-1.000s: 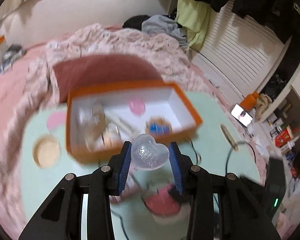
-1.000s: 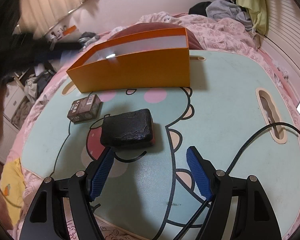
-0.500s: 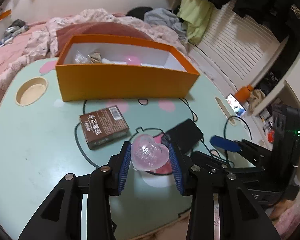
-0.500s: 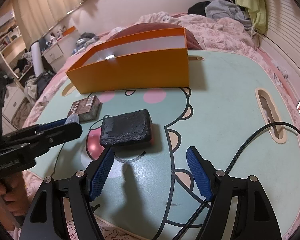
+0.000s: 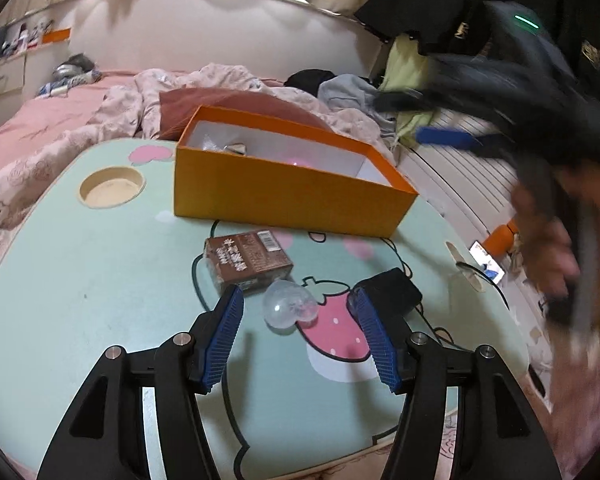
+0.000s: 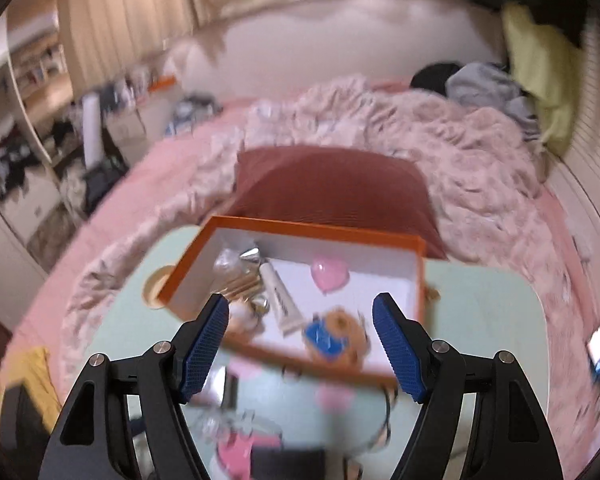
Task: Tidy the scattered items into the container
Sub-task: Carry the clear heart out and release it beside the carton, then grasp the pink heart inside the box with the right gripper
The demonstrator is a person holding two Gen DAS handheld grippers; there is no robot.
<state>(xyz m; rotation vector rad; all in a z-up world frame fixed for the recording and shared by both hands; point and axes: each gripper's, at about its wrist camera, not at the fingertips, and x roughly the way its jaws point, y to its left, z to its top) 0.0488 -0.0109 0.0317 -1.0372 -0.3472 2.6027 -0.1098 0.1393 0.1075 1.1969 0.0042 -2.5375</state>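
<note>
The left gripper [image 5: 298,334] is spreading its 2 blue pads [image 5: 224,338], and the clear heart-shaped case [image 5: 288,307] lies free between them on the mint table [image 5: 80,280], touched by neither pad. It sits on the edge of a printed strawberry [image 5: 334,332]. Any lettering on the case cannot be made out.

At 11 o'clock from the case, just beside it, lies the brown packet [image 5: 248,264]; its top carries pale characters and a barcode, too small to read. At 2 o'clock lies a black pouch [image 5: 388,294], close to the right pad, with a black cable [image 5: 436,330] trailing from it. Farther off at 12 o'clock stands the orange box [image 5: 288,196], its near wall facing the camera; little of its contents shows here. A round recess [image 5: 112,186] is sunk into the table at 10 o'clock.

At 2 to 3 o'clock the right gripper [image 5: 452,138] is a blur, held by a hand [image 5: 548,256] above the table's far side.

In its own view the right gripper [image 6: 300,340] is spread with nothing between its pads, above the orange box [image 6: 220,224]. Inside, blurred: a pink heart [image 6: 329,274], a white tube [image 6: 280,298] whose print cannot be read, a brown and blue item [image 6: 334,338], and silvery pieces [image 6: 236,258].
</note>
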